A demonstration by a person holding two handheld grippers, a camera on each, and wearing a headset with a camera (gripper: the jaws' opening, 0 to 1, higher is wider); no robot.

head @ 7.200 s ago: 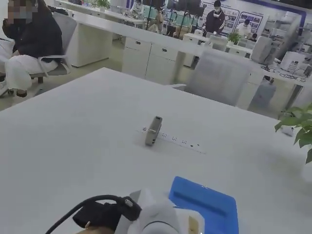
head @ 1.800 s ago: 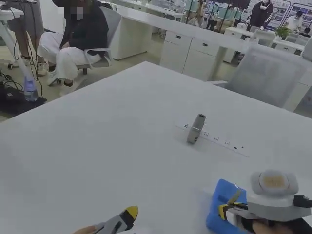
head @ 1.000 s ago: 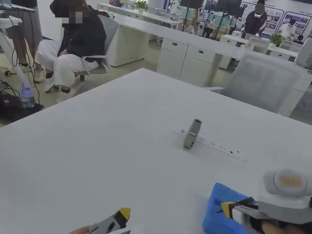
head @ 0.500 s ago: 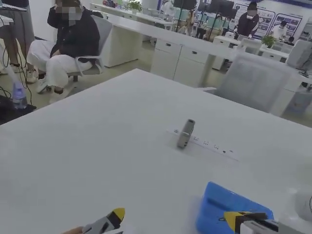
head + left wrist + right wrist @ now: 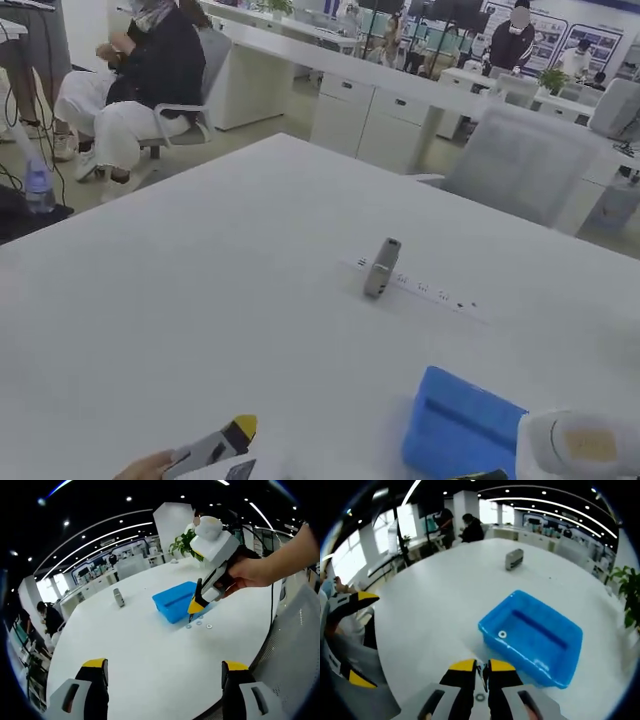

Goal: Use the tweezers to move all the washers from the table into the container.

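- Washers [image 5: 199,623]: three lie loose on the white table [image 5: 200,300], directly under the tweezer tip and just beside the container's near wall. The right gripper view shows one [image 5: 480,697] through the gap behind the jaws, probably one of the three.
- Tweezers [image 5: 483,675]: a thin dark sliver clamped in the right gripper [image 5: 196,605], whose yellow-tipped jaws are drawn almost together on it. Whether the tips themselves hold a washer cannot be told.
- Change: a second ago the head view had the right gripper over the container's near end. It has now drawn back to the person's side of the container and is poised above the loose washers. Judged: one drop is finished and the next pick-up is starting.
- Container [image 5: 555,645]: a blue open rectangular bin, just ahead of the tool. It holds one washer [image 5: 502,634] on its floor near the corner closest to the tweezers.
- Left gripper [image 5: 165,665]: jaws spread wide, holding nothing, well apart from the tool.
- Tally, judged: one in, at least three to go.
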